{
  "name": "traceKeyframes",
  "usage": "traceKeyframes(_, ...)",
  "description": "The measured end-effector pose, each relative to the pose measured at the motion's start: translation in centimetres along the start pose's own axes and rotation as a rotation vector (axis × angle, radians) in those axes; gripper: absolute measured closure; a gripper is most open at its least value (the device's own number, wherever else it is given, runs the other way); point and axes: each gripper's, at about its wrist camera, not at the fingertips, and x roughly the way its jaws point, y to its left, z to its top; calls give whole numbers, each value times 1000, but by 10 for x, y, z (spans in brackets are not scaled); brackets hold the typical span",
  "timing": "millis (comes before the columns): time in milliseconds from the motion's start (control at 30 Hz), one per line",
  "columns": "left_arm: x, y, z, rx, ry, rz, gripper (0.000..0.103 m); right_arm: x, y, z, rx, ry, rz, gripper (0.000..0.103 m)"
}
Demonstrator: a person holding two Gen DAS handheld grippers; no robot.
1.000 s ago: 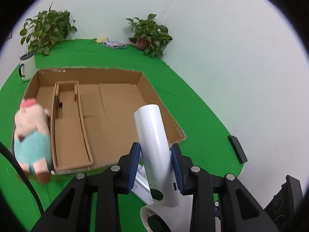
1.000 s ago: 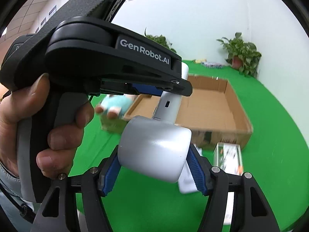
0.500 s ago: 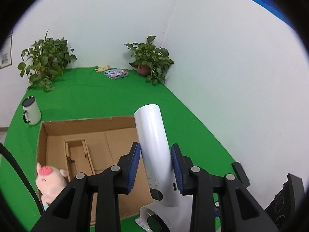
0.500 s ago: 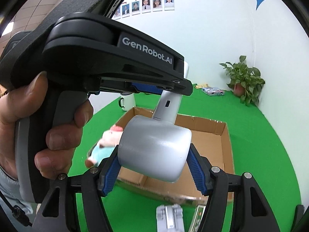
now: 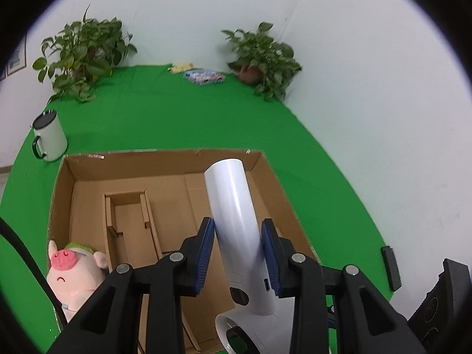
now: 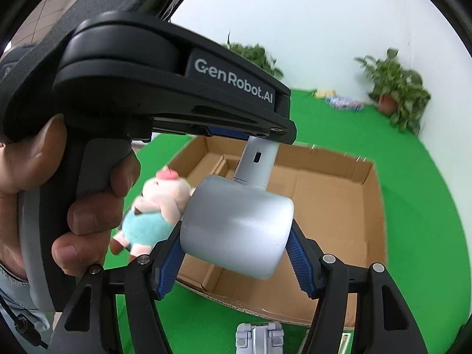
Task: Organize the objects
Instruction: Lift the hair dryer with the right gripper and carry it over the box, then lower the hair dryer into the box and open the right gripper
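Both grippers hold one white hair dryer. My left gripper point(image 5: 237, 253) is shut on its handle point(image 5: 233, 224), which points toward the open cardboard box point(image 5: 165, 162). My right gripper point(image 6: 233, 253) is shut on its barrel point(image 6: 236, 224), in the air in front of the box point(image 6: 371, 206). The left gripper body with the hand on it fills the left of the right wrist view. A plush pig point(image 5: 73, 277) leans at the box's near left corner; it also shows in the right wrist view point(image 6: 156, 206).
A cardboard insert point(image 5: 129, 227) lies inside the box. A white mug point(image 5: 48, 138) stands left of the box. Two potted plants point(image 5: 85, 56) point(image 5: 262, 59) and small packets point(image 5: 203, 76) sit at the back. A grey object point(image 6: 259, 339) lies on the green cloth before the box.
Both grippers, still holding the hair dryer, have tilted back down and moved nearer the box after rising half a second ago. The box now fills more of both views.
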Motion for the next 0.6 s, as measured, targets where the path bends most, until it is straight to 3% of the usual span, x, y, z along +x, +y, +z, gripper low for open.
traceKeyframes(367,72,38,-28,-51,125,36,72,82,-8,-40,12,145,37,41)
traceKeyframes(600,110,54,-41,-74,209,55,72,111,-15,-61,54,224,72,41)
